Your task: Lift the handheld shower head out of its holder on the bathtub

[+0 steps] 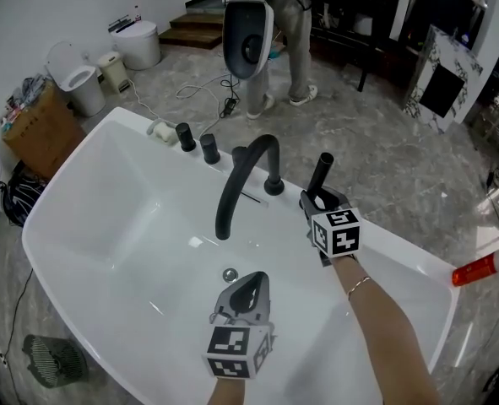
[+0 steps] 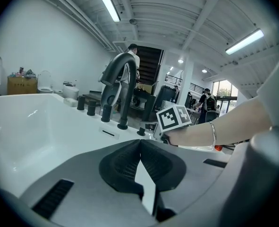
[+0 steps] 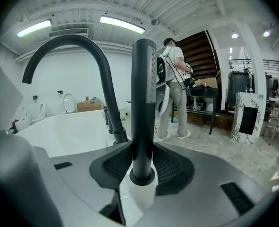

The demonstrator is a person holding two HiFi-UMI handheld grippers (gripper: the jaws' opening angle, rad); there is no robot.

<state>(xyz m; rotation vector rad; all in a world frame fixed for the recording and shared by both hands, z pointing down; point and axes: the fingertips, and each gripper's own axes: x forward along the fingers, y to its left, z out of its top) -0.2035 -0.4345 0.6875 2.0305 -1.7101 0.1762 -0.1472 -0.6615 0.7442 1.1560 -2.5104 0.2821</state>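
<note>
- Head view: looks steeply down into the white bathtub (image 1: 122,125), with a black curved spout (image 1: 247,163) and black knobs (image 1: 186,136) lined up along the far rim.
- Finds the handheld shower head (image 1: 321,174) standing upright on that rim, just beside the spout's base, not yet lifted out.
- Places the right tool (image 1: 317,201) low on the wand, forearm reaching in over the tub's near edge. Probably taken low so the pull can run straight up along the holder.
- Leaves the left tool (image 1: 252,281) hanging over the basin near the drain (image 1: 230,274), well apart from every fitting and seemingly parked out of the way.
- Left gripper view: shows the pads meeting at their tips with nothing between them, only white tub through the slit lower down.
- Looks across the rim toward the spout and the right tool's marker cube, so plays no part in the grasp.
- Right gripper view: shows the jaws clamped on the black shaft, pads pressing on both sides just above a dark ring (image 3: 142,176) at its foot, likely the holder's collar.
- Holds the wand vertical and centred between the pads, which suits a straight upward draw.
- Puts the spout close on the left, the one thing a tilted lift might knock.
- Catches a person (image 3: 173,89) standing on the floor beyond, clear of the work.
</note>
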